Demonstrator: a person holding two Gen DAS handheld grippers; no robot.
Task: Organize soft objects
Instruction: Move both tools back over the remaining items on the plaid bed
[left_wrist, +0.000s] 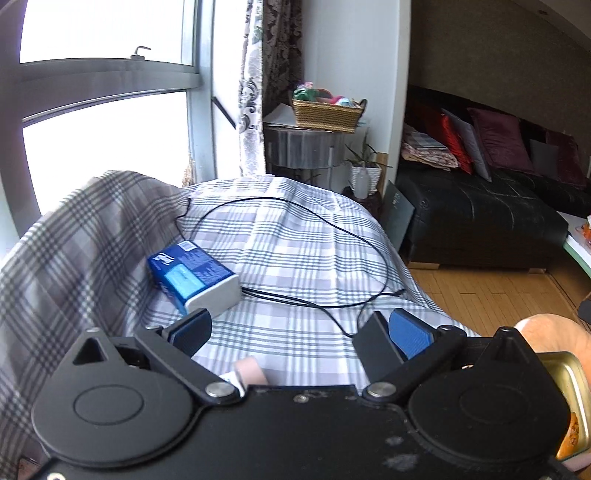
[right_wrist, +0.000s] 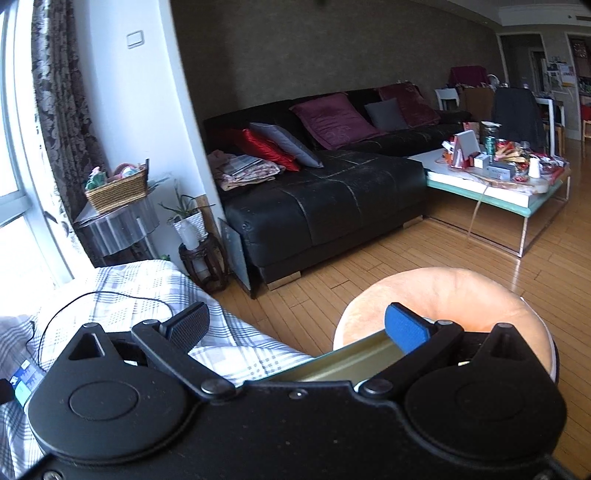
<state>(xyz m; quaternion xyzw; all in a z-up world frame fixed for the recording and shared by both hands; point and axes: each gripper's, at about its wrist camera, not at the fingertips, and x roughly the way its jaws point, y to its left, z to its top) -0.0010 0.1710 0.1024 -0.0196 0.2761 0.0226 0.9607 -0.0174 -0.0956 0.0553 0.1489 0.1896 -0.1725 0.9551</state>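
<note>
Looking across the plaid-covered seat, we are seeing it filling the left and middle of the left wrist view, with the black sofa lying far to the right. An orange round cushion is sitting near on the right, beside the seat, with a gold tin just in front of it. A blue tissue pack is resting on the plaid, near left, beside a black cable. We are holding the left gripper wide and empty just short of the pack, and the right gripper wide and empty too.
</note>
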